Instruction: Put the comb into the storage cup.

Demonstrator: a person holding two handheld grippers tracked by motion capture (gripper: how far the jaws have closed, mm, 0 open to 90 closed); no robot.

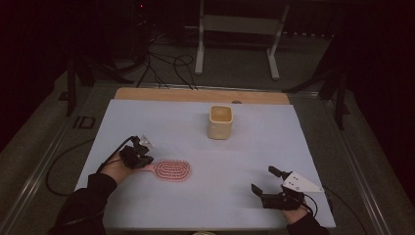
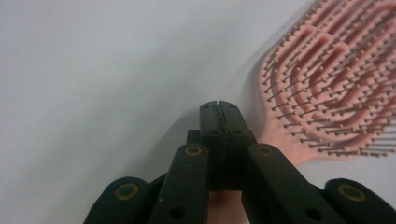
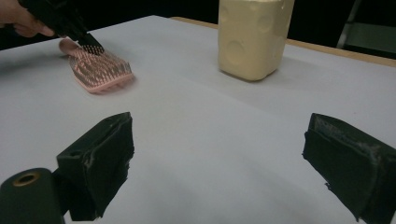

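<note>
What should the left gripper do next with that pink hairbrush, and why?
Probably lift the hairbrush a little off the table. The left gripper has its jaws shut at the brush's handle, the brush lies flat, and the cream cup stands apart, farther back.

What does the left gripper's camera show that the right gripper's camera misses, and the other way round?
Left gripper view: a close look at the left gripper, its two black jaws pressed together at the handle end of the pink hairbrush, whose rows of bristles are plain to see.
Right gripper view: the right gripper with jaws wide apart and nothing between them, a cream container standing upright farther back, and a hand by the brush.
Shared: the hairbrush and the white table.
</note>
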